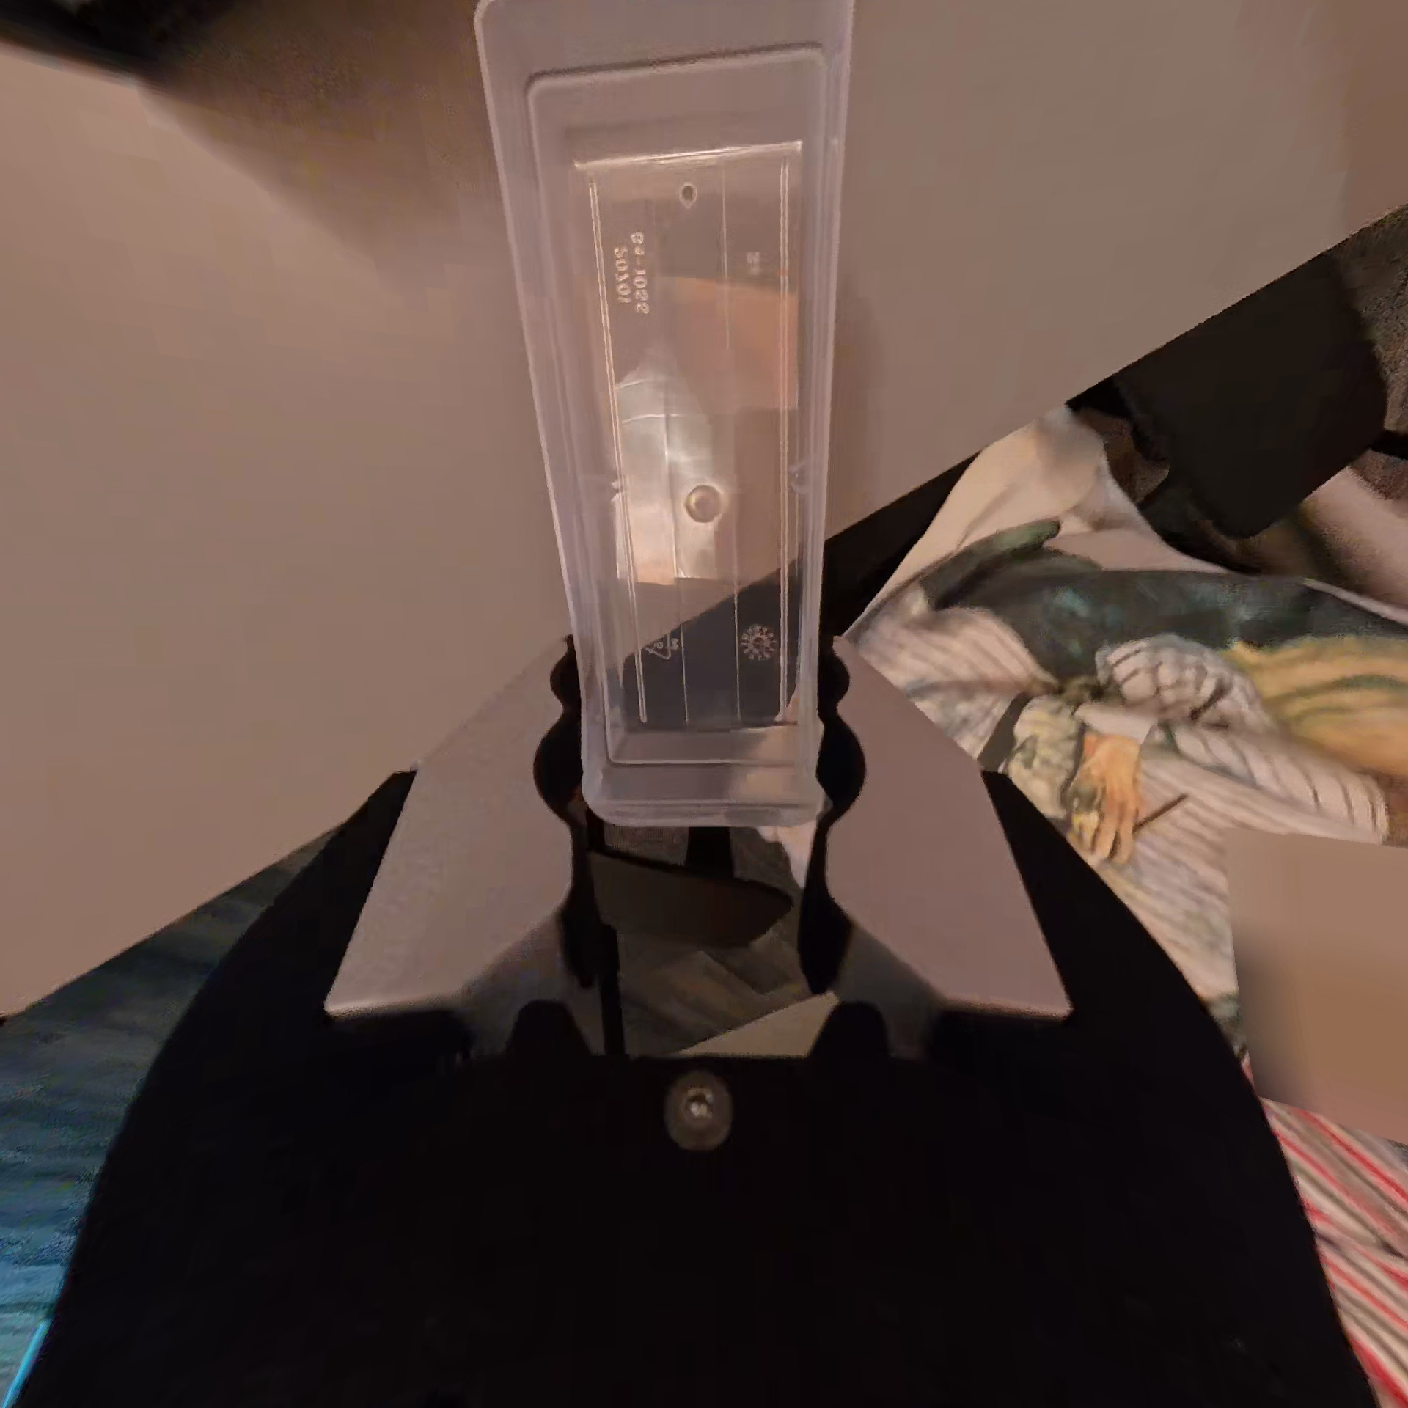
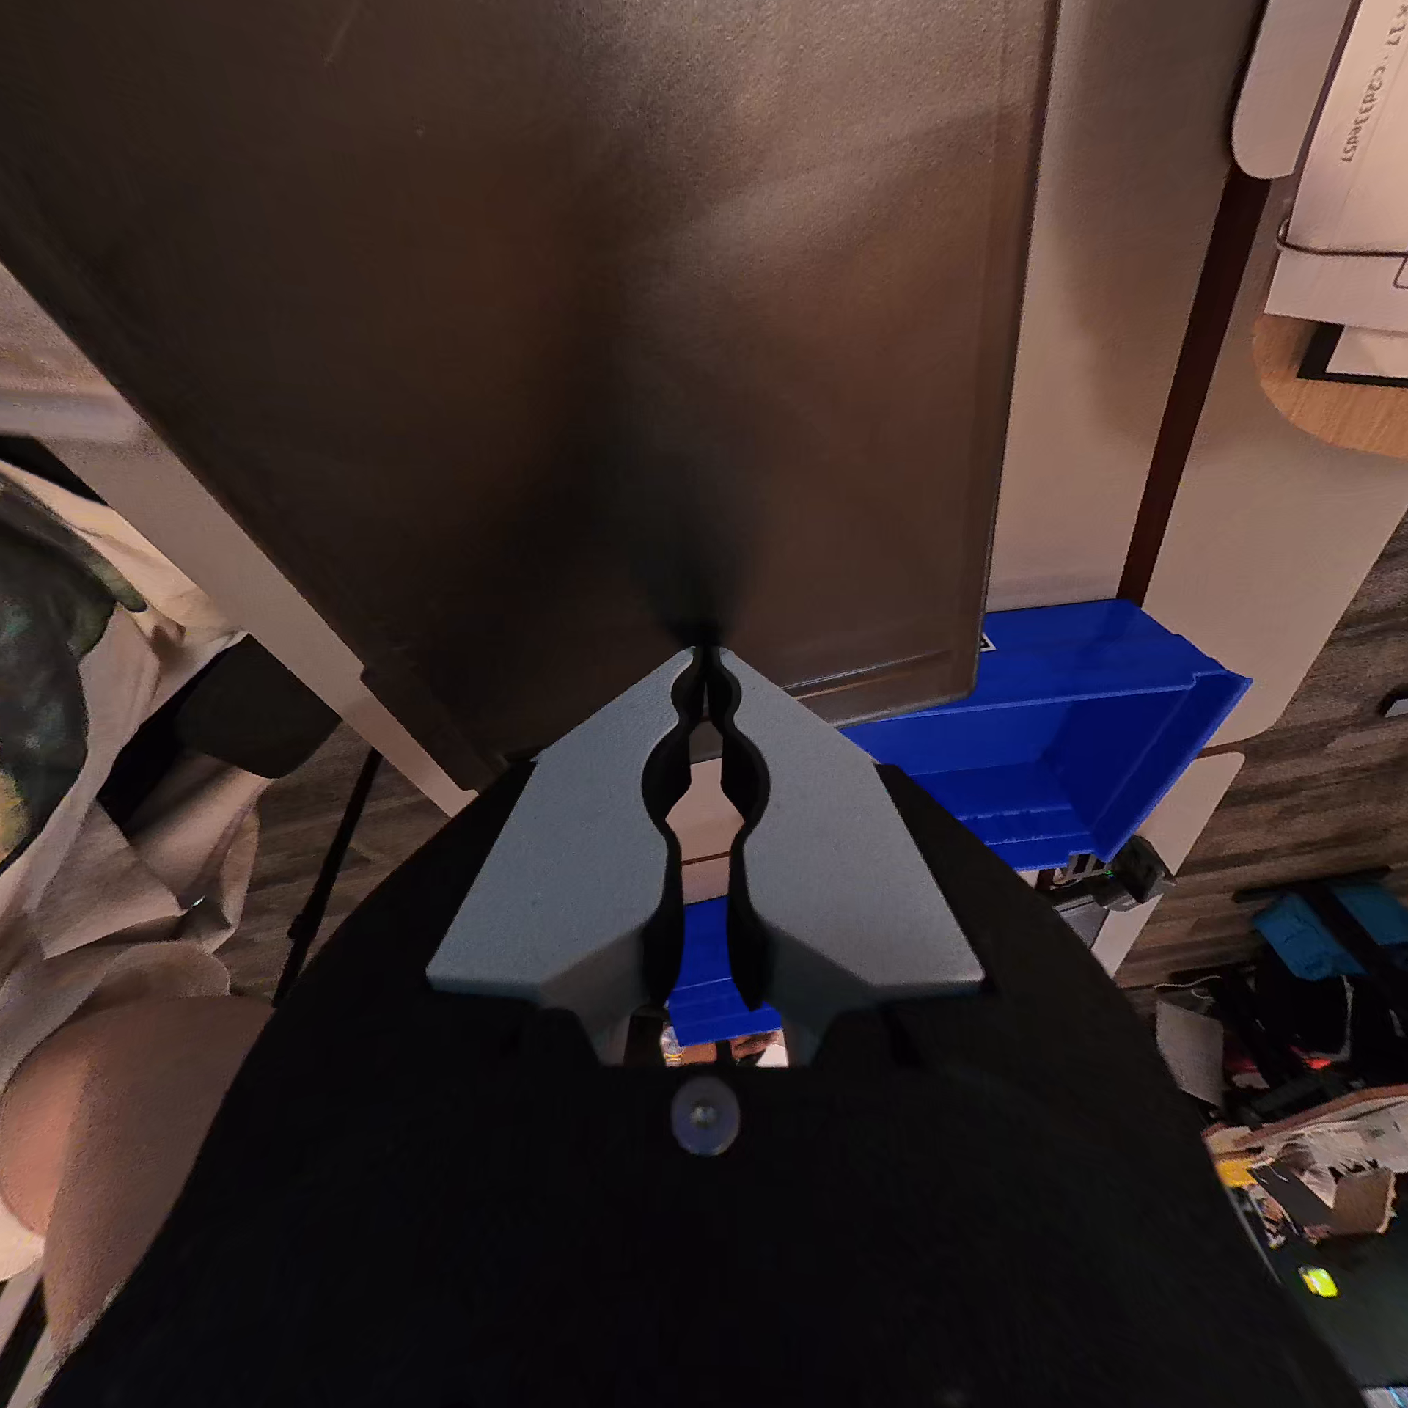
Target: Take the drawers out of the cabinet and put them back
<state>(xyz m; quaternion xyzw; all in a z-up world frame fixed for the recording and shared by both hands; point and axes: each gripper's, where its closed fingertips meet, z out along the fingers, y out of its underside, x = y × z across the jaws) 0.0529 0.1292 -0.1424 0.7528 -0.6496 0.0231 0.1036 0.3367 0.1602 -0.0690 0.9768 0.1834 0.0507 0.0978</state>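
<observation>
Beige wall (image 1: 228,381) fills most of the left wrist view, with patterned, striped cloth (image 1: 1105,686) bunched low beside it. Against that wall the left gripper (image 1: 697,731) pinches the near end of a clear plastic drawer (image 1: 678,381), one finger pressing on each long side. Empty, the drawer stands away from the gripper, its moulded base facing the camera, held free in the air with no cabinet around it.

In the right wrist view, the right gripper (image 2: 705,655) has its fingertips pressed together against the near edge of a broad, dark, flat panel (image 2: 533,305); whether a thin lip of that panel is caught between them cannot be told. Below and beyond the panel sits a blue plastic bin (image 2: 1067,731) on wood-grain flooring (image 2: 1310,777), with white cardboard boxes (image 2: 1341,152) above the bin.
</observation>
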